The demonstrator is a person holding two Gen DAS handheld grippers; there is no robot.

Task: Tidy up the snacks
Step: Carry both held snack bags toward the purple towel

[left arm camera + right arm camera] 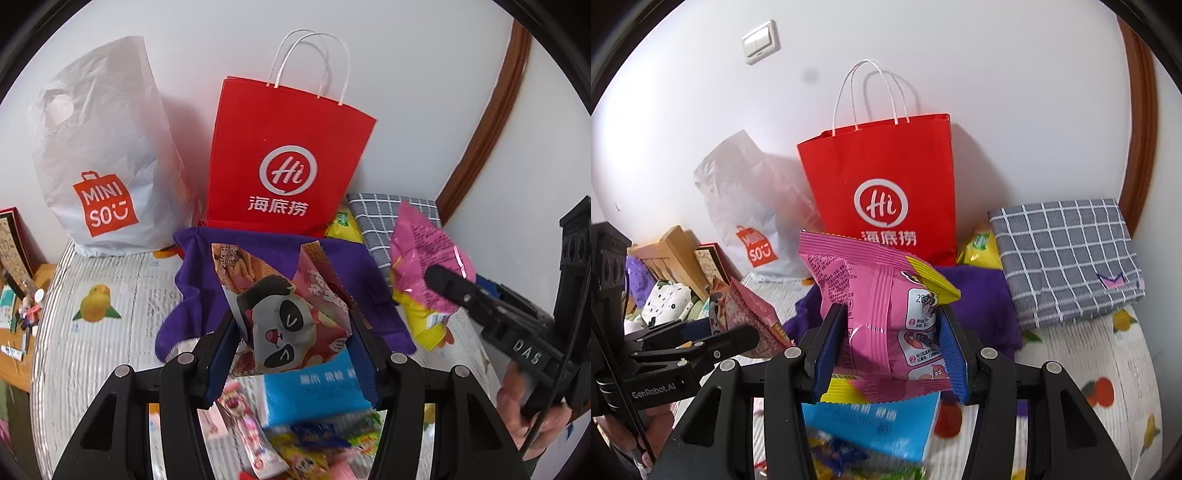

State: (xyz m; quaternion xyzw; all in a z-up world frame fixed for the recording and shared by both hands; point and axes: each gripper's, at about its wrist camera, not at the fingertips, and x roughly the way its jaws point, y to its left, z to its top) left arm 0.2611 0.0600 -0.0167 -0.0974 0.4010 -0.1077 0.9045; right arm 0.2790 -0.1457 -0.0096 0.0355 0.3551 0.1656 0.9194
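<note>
My left gripper point(291, 325) is shut on a pink panda snack packet point(284, 306) and holds it above the table. My right gripper point(886, 343) is shut on a pink and yellow snack bag point(882, 310); it also shows in the left wrist view point(428, 273), to the right of the panda packet. The left gripper with its packet point(750, 317) shows at the left of the right wrist view. A red paper bag point(280, 158) point(886, 184) stands upright against the wall behind both. A purple cloth bag point(199, 280) point(982, 302) lies in front of it.
A white MINISO bag point(103, 177) stands left of the red bag. A folded grey checked cloth point(1067, 258) lies at the right. A blue packet point(314, 387) and several small snacks point(295, 446) lie below the grippers on the fruit-print tablecloth point(110, 332). A yellow packet point(979, 247) lies by the wall.
</note>
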